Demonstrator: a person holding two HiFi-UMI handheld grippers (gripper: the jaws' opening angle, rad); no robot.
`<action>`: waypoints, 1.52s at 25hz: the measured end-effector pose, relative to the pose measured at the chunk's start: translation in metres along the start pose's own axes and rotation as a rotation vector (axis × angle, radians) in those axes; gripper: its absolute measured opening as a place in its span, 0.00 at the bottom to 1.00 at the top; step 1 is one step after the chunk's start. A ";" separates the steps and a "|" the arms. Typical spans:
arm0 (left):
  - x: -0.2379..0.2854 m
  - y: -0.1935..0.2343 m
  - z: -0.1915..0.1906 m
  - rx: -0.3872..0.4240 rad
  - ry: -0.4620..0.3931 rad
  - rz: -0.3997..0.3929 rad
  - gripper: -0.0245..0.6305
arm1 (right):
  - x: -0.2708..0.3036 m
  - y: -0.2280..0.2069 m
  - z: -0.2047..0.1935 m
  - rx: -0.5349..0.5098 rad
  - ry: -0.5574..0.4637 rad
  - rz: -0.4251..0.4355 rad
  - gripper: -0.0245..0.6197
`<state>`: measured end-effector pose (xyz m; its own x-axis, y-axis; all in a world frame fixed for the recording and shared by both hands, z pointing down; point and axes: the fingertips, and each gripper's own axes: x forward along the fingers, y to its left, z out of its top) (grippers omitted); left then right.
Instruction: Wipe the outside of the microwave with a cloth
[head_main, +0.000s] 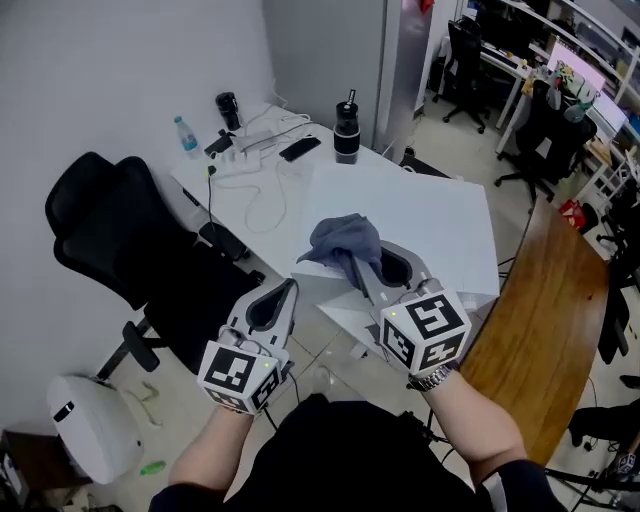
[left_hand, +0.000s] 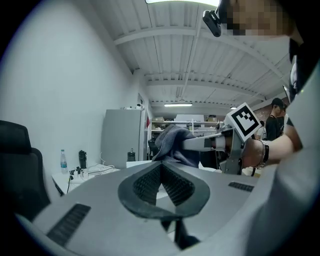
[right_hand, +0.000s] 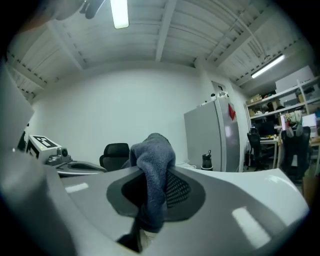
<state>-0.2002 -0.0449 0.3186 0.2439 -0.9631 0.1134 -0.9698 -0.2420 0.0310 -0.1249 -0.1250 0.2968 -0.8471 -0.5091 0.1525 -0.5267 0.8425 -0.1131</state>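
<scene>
A blue-grey cloth (head_main: 345, 241) bunches up between the jaws of my right gripper (head_main: 353, 263), which is shut on it. In the right gripper view the cloth (right_hand: 152, 165) hangs over the jaw tips and down between the pads. My left gripper (head_main: 292, 288) is beside it on the left, shut with nothing in it; its pads meet in the left gripper view (left_hand: 161, 166). Both grippers hover over the near corner of a white box-shaped body (head_main: 410, 215), which looks like the microwave seen from above. The left gripper view shows the cloth (left_hand: 172, 142) held out from the right.
A white desk (head_main: 250, 190) behind holds a black flask (head_main: 346, 130), a water bottle (head_main: 185, 135), a phone and cables. A black office chair (head_main: 120, 240) stands at the left, a wooden tabletop (head_main: 545, 320) at the right. A grey fridge (right_hand: 210, 135) stands farther back.
</scene>
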 end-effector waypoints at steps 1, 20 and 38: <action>0.005 0.012 0.000 -0.001 0.002 -0.006 0.04 | 0.014 -0.001 -0.001 0.002 0.009 -0.008 0.11; 0.088 0.142 -0.017 -0.043 0.025 -0.114 0.04 | 0.193 -0.023 -0.062 -0.083 0.353 -0.057 0.11; 0.118 0.150 -0.016 -0.060 0.008 -0.187 0.04 | 0.193 -0.053 -0.085 -0.151 0.527 -0.128 0.11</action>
<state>-0.3172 -0.1929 0.3527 0.4202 -0.9010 0.1080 -0.9057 -0.4091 0.1110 -0.2539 -0.2529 0.4160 -0.6065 -0.4852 0.6298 -0.5744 0.8151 0.0749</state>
